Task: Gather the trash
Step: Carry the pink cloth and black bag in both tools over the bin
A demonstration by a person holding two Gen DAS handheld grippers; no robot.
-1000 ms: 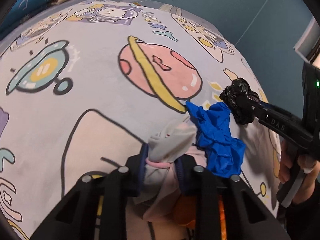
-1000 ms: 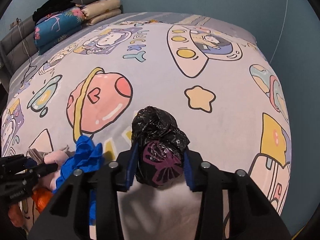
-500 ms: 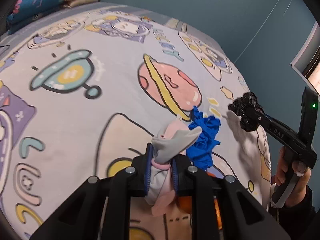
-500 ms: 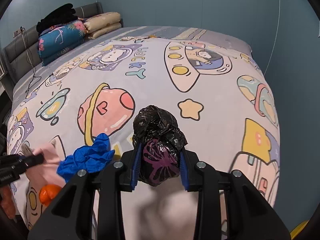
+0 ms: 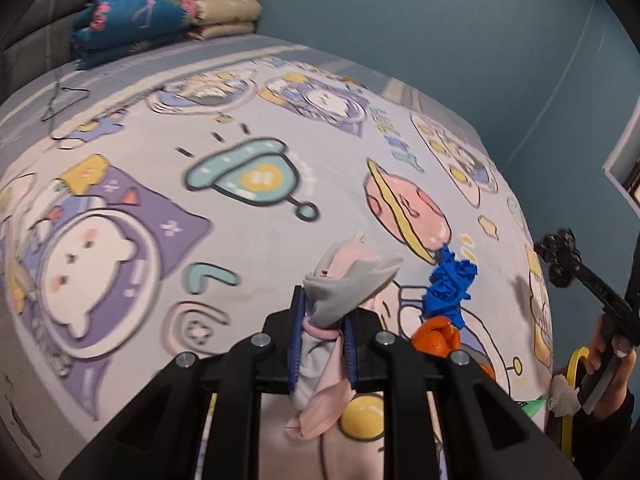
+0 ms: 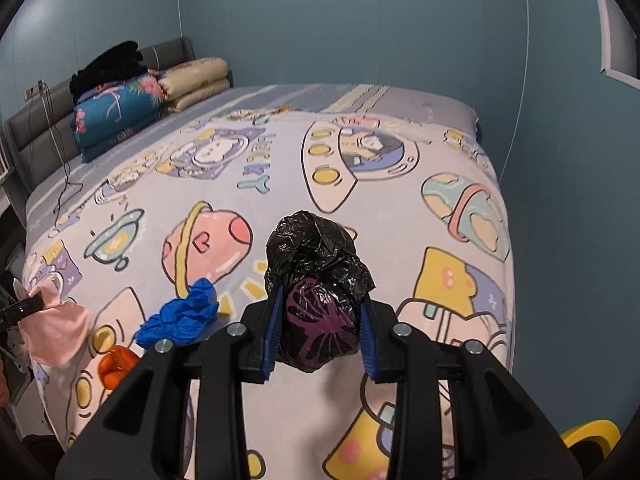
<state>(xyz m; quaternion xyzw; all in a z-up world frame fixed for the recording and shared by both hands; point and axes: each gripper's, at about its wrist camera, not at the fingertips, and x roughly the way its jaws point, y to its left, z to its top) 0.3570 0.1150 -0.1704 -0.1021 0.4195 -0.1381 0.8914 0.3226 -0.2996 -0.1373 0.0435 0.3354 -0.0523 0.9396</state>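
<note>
With both loads clear of the bedspread (image 6: 400,216), keep both grips firm until over the bin. Left gripper (image 5: 323,344) is pinched nearly shut on a grey-and-pink cloth (image 5: 344,284); right gripper (image 6: 318,326) is clamped partway on a crumpled black plastic bag (image 6: 316,268). Blue glove (image 6: 180,316) and orange peel (image 6: 116,366) lie near the bed's edge. Cloth tail dangles, so carry high and avoid snagging.

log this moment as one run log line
left tongs: shut on pink-grey cloth | right tongs: shut on black bag | blue glove, orange peel: on bed
</note>
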